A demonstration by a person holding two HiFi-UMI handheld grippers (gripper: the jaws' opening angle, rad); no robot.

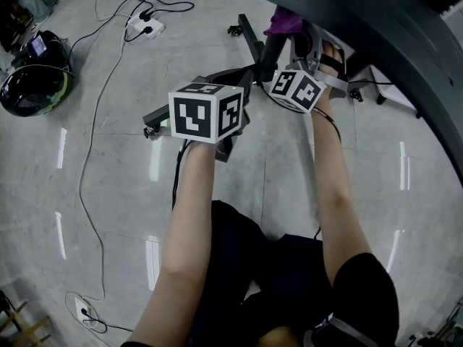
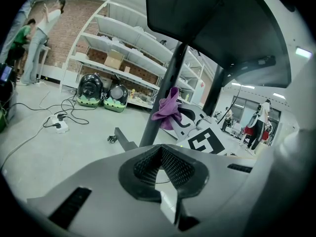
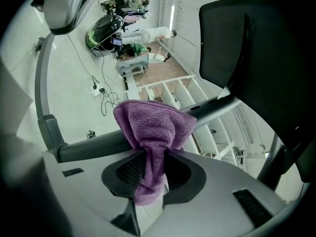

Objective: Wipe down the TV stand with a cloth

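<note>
The TV stand's dark pole [image 1: 269, 49] rises from black base legs [image 1: 189, 96] on the grey floor, with the screen's dark edge [image 1: 376, 42] arching over the top right. My right gripper [image 1: 293, 49] is shut on a purple cloth [image 1: 284, 22] that lies bunched against the pole. In the right gripper view the cloth [image 3: 153, 127] hangs down between the jaws of the right gripper [image 3: 153, 174], in front of the pole [image 3: 94, 144]. My left gripper [image 1: 206, 113] hovers lower left of the pole; its jaws [image 2: 160, 169] meet with nothing between them, and it faces the cloth [image 2: 168, 107].
A black helmet-like carrier [image 1: 32, 85] lies at the far left. A power strip [image 1: 145, 26] and cables trail over the floor, with another strip [image 1: 83, 311] at the lower left. White shelves [image 2: 128, 48] and people [image 2: 34, 38] stand in the background.
</note>
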